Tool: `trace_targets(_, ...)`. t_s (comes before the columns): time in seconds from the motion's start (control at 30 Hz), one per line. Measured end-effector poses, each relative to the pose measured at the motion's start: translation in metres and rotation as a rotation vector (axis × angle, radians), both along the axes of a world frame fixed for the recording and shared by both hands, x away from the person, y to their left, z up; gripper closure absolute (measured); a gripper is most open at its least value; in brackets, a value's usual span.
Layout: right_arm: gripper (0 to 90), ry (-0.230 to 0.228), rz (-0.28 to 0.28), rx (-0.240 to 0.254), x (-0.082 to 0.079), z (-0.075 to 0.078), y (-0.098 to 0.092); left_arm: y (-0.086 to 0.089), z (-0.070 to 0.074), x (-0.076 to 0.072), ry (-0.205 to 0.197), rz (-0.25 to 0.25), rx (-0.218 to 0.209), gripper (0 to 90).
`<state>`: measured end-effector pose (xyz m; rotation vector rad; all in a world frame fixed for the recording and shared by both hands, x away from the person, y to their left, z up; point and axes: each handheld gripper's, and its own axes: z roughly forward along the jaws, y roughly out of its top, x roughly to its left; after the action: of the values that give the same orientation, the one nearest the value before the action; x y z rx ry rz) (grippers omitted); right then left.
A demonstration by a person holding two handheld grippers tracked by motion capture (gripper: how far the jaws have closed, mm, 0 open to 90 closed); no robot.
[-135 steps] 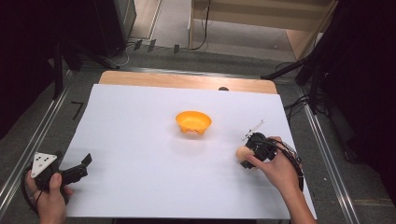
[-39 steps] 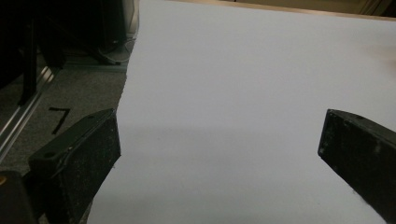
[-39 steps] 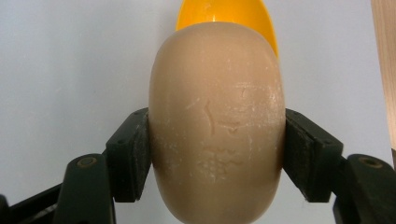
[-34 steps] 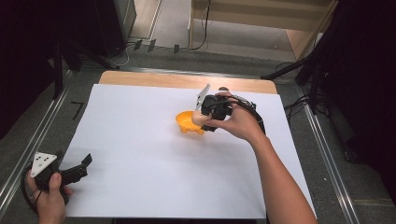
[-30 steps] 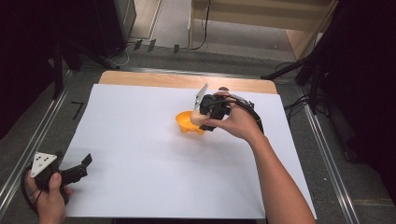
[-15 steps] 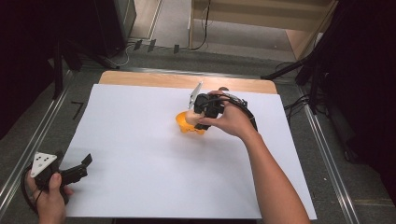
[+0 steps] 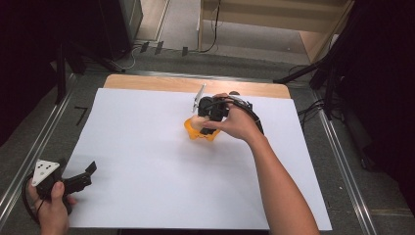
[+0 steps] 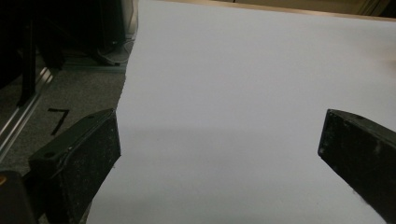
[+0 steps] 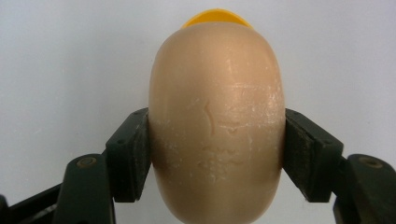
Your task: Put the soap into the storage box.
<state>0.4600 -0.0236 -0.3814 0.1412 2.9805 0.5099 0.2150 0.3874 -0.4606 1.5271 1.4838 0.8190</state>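
Note:
My right gripper (image 7: pixel 200 119) is shut on a tan, egg-shaped soap bar (image 9: pixel 217 126), its black pads pressing both sides. It hangs over the orange bowl (image 7: pixel 198 132) in the middle of the white sheet; in the right gripper view the bowl's yellow-orange rim (image 9: pixel 215 17) peeks out behind the bar. The bar (image 7: pixel 197 121) shows pale at the bowl's near side in the high view. At the sheet's near left corner my left gripper (image 7: pixel 83 176) rests open, its two black fingers (image 8: pixel 77 156) wide apart with nothing between them.
A white sheet (image 7: pixel 147 161) covers most of the wooden table (image 7: pixel 147 82). Metal rails (image 7: pixel 337 147) run along both sides. Grey floor and dark equipment lie to the left past the sheet's edge (image 8: pixel 70 84).
My right hand has carried the soap bar from the sheet's right side to the bowl, and over the last second drifted a little left above it. The left gripper has stayed put.

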Motion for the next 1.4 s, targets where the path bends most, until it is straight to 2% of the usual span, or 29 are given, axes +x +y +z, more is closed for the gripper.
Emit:
trace_targets(0.2,32.4,0.021,-0.015,-0.002,0.004,-0.005,0.000,0.000,0.000,0.000,0.000,0.000,0.000,0.0)
trace_targets(0.37,32.1,0.010,-0.020,-0.010,0.004,-0.007,-0.001,0.000,0.000,0.000,0.001,0.001,0.002,0.0)
trace_targets(0.4,31.7,0.021,-0.021,-0.010,0.004,-0.007,0.000,0.000,0.000,0.000,0.001,0.001,0.002,0.0)
trace_targets(0.43,26.6,0.017,-0.024,0.021,0.004,-0.004,-0.001,0.000,0.000,0.000,0.001,0.001,0.002,0.0)
trace_targets(0.47,24.8,0.019,-0.029,0.030,0.004,-0.003,-0.001,0.000,0.000,0.000,0.001,0.000,0.001,0.0)
trace_targets(0.67,23.9,0.016,-0.045,0.030,0.001,0.000,-0.006,0.000,0.000,0.000,0.001,0.000,0.002,0.0)
trace_targets(0.73,24.7,0.025,-0.066,0.051,0.000,0.002,-0.011,0.000,0.000,0.000,0.001,-0.001,0.002,0.0)
trace_targets(0.93,23.3,0.031,-0.102,0.076,-0.002,0.003,-0.024,0.000,0.000,0.000,0.001,0.002,0.002,0.0)
trace_targets(0.97,23.5,0.027,-0.109,0.086,-0.002,0.003,-0.027,0.000,0.000,0.000,0.001,0.002,0.002,0.0)
trace_targets(1.0,23.3,0.040,-0.134,0.124,-0.005,0.004,-0.035,0.000,0.000,0.000,0.002,0.001,0.002,0.0)
trace_targets(1.1,22.3,0.055,-0.143,0.151,-0.006,0.005,-0.042,-0.001,0.000,0.000,0.000,0.001,0.003,0.0)
trace_targets(1.13,21.1,0.079,-0.147,0.156,-0.007,0.004,-0.047,-0.001,0.000,0.000,-0.001,0.003,0.003,0.0)
trace_targets(1.17,19.4,0.080,-0.152,0.153,-0.009,0.003,-0.049,-0.001,0.000,0.000,-0.001,0.002,0.003,0.0)
trace_targets(1.2,19.4,0.080,-0.152,0.153,-0.009,0.003,-0.049,-0.001,0.000,0.000,-0.001,0.002,0.003,0.0)
trace_targets(1.3,11.5,0.068,-0.172,0.149,-0.013,-0.002,-0.058,-0.001,0.000,0.000,-0.002,0.002,0.004,0.0)
trace_targets(1.4,11.0,0.060,-0.179,0.143,-0.017,-0.005,-0.063,-0.001,0.000,0.000,-0.001,0.002,0.004,0.2)
